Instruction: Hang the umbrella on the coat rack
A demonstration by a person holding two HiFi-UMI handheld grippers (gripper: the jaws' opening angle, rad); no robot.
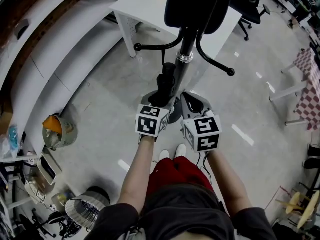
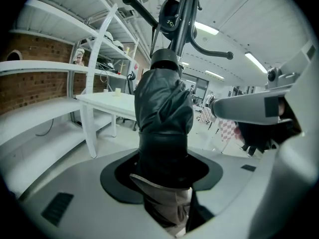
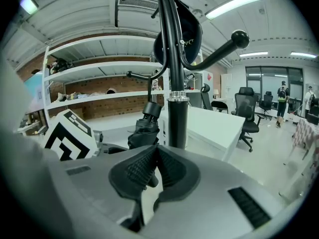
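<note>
Closest in, the left gripper (image 1: 161,101) has its fingers (image 2: 117,176) closed wide around the folded black umbrella (image 1: 166,81), which juts out of them, clear of the floor (image 1: 105,119). Alongside it, the right gripper (image 1: 196,104) holds nothing, and its ribbed fingers (image 3: 134,171) meet at the tips. Just beyond, the umbrella's far end lies beside the pole of the coat rack (image 1: 185,54), below the hooks. A white counter (image 1: 145,6) stands behind the rack.
</note>
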